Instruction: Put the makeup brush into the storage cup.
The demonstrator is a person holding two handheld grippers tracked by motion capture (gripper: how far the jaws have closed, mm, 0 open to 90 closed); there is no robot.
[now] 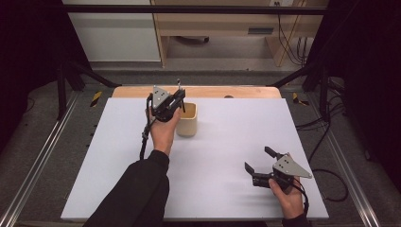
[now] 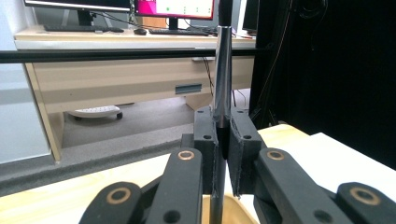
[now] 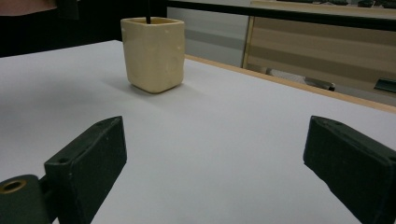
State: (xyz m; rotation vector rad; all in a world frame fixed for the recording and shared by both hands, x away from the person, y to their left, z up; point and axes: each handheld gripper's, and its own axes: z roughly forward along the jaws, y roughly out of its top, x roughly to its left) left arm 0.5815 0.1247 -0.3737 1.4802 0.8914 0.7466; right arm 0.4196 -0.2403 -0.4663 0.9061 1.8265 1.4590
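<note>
We keep the left claw [image 1: 180,100] clamped on the upright pen [image 2: 223,84] directly over the cream cup [image 1: 187,120], to lower it in; the right claw [image 1: 259,163], near the cup's front-right, gapes empty.

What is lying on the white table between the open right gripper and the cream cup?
Nothing: between the right gripper and the cream cup the white table is bare, as the right gripper view shows.

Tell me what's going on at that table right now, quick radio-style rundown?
Left gripper shut on thin dark rod, held upright over cream square ceramic cup. Right gripper open, resting apart on white table. Nothing in the way.
</note>
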